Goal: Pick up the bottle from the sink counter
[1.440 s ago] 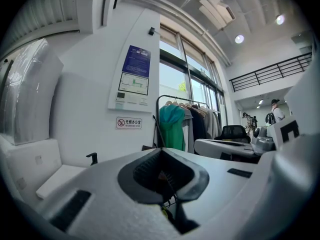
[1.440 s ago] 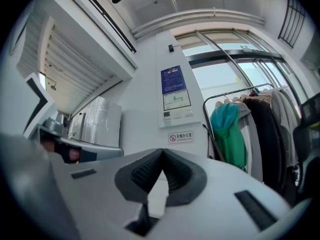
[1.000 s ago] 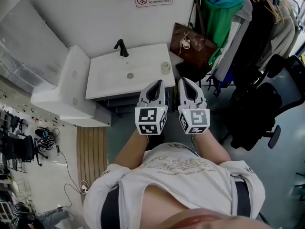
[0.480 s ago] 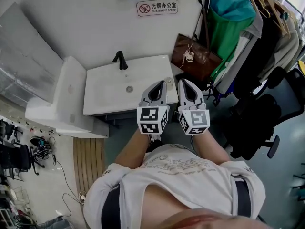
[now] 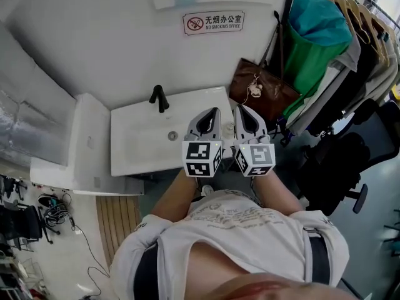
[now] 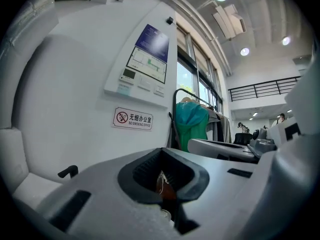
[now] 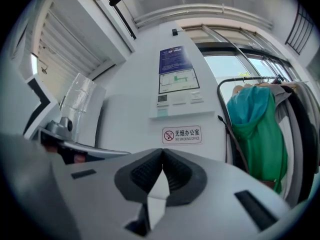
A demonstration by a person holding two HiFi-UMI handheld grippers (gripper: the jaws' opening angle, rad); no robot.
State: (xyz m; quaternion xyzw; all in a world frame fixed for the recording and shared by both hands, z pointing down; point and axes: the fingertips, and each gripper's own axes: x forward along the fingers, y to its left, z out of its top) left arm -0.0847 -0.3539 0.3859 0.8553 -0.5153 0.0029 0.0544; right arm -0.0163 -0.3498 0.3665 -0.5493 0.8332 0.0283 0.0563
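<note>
In the head view the white sink counter (image 5: 144, 145) with its black tap (image 5: 159, 97) lies just ahead of both grippers. A small pale bottle (image 5: 229, 129) stands at the counter's right end and shows only as a sliver between the two grippers. My left gripper (image 5: 211, 111) is shut and empty, its tip over the counter's right part. My right gripper (image 5: 241, 107) is beside it, also shut and empty, at the counter's right edge. The left gripper view shows its closed jaws (image 6: 161, 153) and the tap (image 6: 67, 171). In the right gripper view the jaws (image 7: 162, 151) meet against the wall.
A brown handbag (image 5: 262, 89) and a green garment (image 5: 319, 49) hang on a clothes rack right of the sink. A black office chair (image 5: 350, 161) stands further right. A white cabinet (image 5: 84, 145) adjoins the sink's left side. A no-smoking sign (image 5: 213, 22) is on the wall.
Both grippers have travelled forward together toward the sink, which now lies right under their tips. The bottle, earlier clear beyond them, is now mostly hidden between them. Both stayed shut.
</note>
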